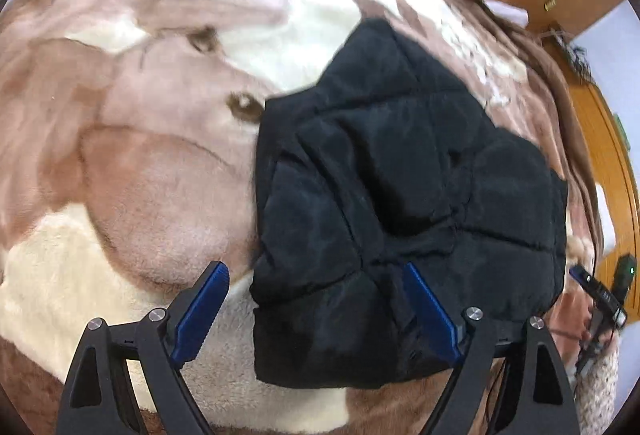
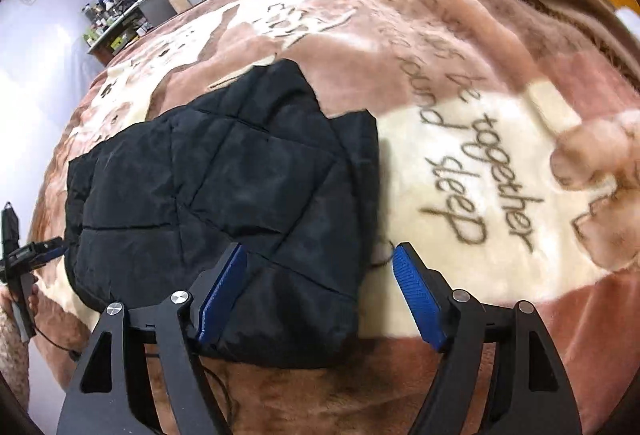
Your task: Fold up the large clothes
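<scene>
While the black quilted jacket (image 1: 400, 187) lies folded on the plush blanket (image 1: 140, 163), both grippers gape wide, empty. The left gripper (image 1: 316, 299) and right gripper (image 2: 318, 281) should press corners square.

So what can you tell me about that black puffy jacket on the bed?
The black jacket is puffy and quilted, stitched into big padded squares, with a soft matte fabric. It looks folded into a chunky bundle and lies flat on the fuzzy pink, brown and cream blanket. The left gripper and right gripper both hover open by its near edge, one at each corner. Neither pinches it. No sleeves, zip or hood can be made out.
</scene>
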The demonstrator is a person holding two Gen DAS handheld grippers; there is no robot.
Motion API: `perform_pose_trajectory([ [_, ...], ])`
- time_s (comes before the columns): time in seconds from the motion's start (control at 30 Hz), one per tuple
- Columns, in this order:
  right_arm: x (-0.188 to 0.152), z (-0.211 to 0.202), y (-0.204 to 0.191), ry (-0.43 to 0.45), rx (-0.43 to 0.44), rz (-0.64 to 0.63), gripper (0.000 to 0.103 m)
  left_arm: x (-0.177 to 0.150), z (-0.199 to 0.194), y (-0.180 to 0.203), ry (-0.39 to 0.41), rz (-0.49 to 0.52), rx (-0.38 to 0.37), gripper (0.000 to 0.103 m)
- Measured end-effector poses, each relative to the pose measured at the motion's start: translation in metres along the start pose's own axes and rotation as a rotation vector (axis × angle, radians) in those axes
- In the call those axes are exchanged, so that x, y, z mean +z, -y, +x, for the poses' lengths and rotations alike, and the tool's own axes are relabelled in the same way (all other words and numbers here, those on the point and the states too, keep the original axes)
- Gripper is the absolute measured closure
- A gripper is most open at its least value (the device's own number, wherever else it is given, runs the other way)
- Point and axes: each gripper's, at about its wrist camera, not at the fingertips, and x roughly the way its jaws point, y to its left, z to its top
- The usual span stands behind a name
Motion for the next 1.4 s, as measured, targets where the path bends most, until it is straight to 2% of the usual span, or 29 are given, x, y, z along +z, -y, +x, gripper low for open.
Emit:
perform_pose_trajectory([
  [0.1,-0.01,0.011,-0.002,-0.03,0.033,0.031,0.027,-0.006,0.014,0.008,-0.037,0.046,-0.026,0.013],
  [0.17,-0.014,0.018,-0.001,-0.044,0.049,0.041,0.027,-0.001,0.03,0.004,-0.073,0.033,-0.073,0.012],
  [0.27,-0.013,0.036,0.005,-0.069,0.133,0.082,0.026,0.003,0.051,0.002,-0.107,0.016,-0.096,0.008],
  [0.37,-0.011,0.052,0.01,-0.093,0.166,0.087,0.022,0.01,0.068,0.004,-0.12,0.037,-0.106,0.003],
  [0.4,-0.01,0.057,0.012,-0.1,0.187,0.09,0.017,0.013,0.073,0.005,-0.122,0.041,-0.099,0.0],
  [0.47,-0.008,0.066,0.013,-0.119,0.217,0.088,0.011,0.018,0.084,0.005,-0.14,0.038,-0.106,0.0],
  [0.7,0.0,0.099,0.013,-0.162,0.347,0.112,0.01,0.024,0.105,0.001,-0.168,0.02,-0.14,0.0],
  [0.9,0.005,0.106,0.003,-0.194,0.347,0.06,0.01,0.03,0.114,0.004,-0.195,0.035,-0.131,0.0],
  [1.0,0.005,0.102,-0.001,-0.198,0.319,0.046,0.012,0.033,0.117,0.008,-0.197,0.049,-0.1,0.0],
  [1.17,0.001,0.085,-0.019,-0.178,0.221,-0.031,0.026,0.03,0.115,0.021,-0.185,0.047,-0.072,0.001],
  [1.23,-0.001,0.078,-0.031,-0.161,0.168,-0.069,0.034,0.016,0.107,0.025,-0.172,0.055,-0.041,0.005],
  [1.4,-0.005,0.067,-0.059,-0.129,0.032,-0.145,0.045,0.009,0.101,0.043,-0.138,0.071,0.025,0.016],
])
